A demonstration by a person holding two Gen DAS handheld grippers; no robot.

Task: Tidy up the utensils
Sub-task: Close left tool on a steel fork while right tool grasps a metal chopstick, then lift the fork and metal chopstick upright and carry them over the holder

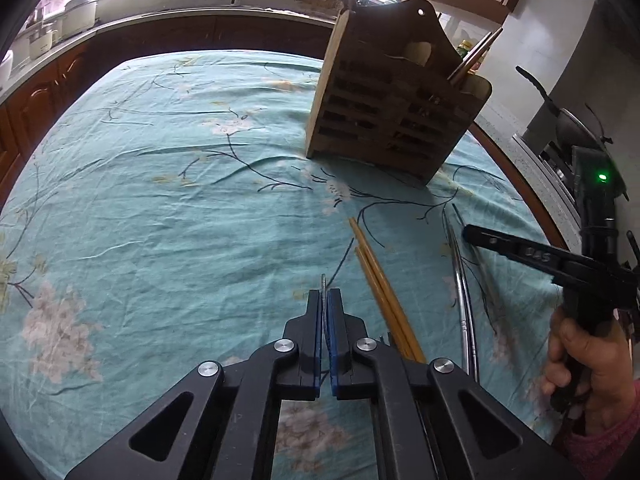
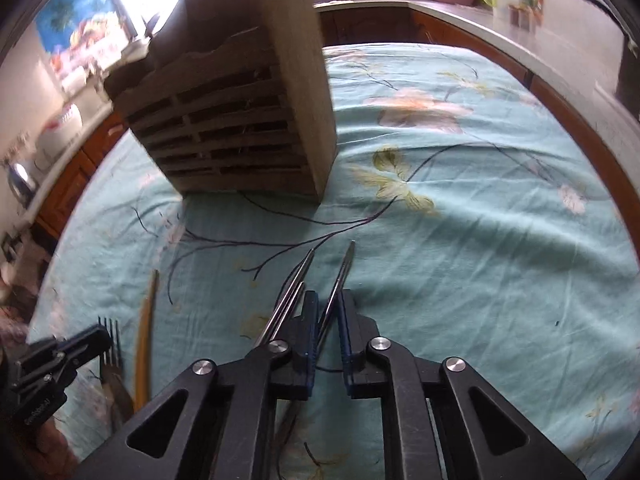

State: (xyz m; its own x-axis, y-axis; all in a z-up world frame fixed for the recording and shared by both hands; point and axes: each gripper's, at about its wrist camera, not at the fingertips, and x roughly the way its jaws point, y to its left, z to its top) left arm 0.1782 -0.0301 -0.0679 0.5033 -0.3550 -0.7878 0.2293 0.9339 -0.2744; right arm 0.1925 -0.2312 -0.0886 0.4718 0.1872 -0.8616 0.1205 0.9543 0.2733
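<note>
My left gripper [image 1: 325,294] is shut on a metal fork [image 1: 323,283], which shows edge-on between the blue pads. In the right wrist view the fork's tines [image 2: 110,334] stick out of that gripper [image 2: 100,338] at lower left. My right gripper [image 2: 328,300] is shut on one metal chopstick [image 2: 344,268]; two more metal chopsticks [image 2: 290,292] lie just left of its fingers. In the left wrist view it [image 1: 468,234] sits over the metal chopsticks [image 1: 460,280]. Wooden chopsticks [image 1: 380,288] lie between the two grippers. A slatted wooden utensil holder [image 1: 384,120] stands beyond them, with utensils in it.
A teal flowered cloth [image 1: 160,200] covers the round table. A hand [image 1: 580,360] grips the right tool. Kitchen counters ring the table, with white pots [image 1: 80,12] at the far left and a dark pan [image 1: 568,124] on the stove at the right.
</note>
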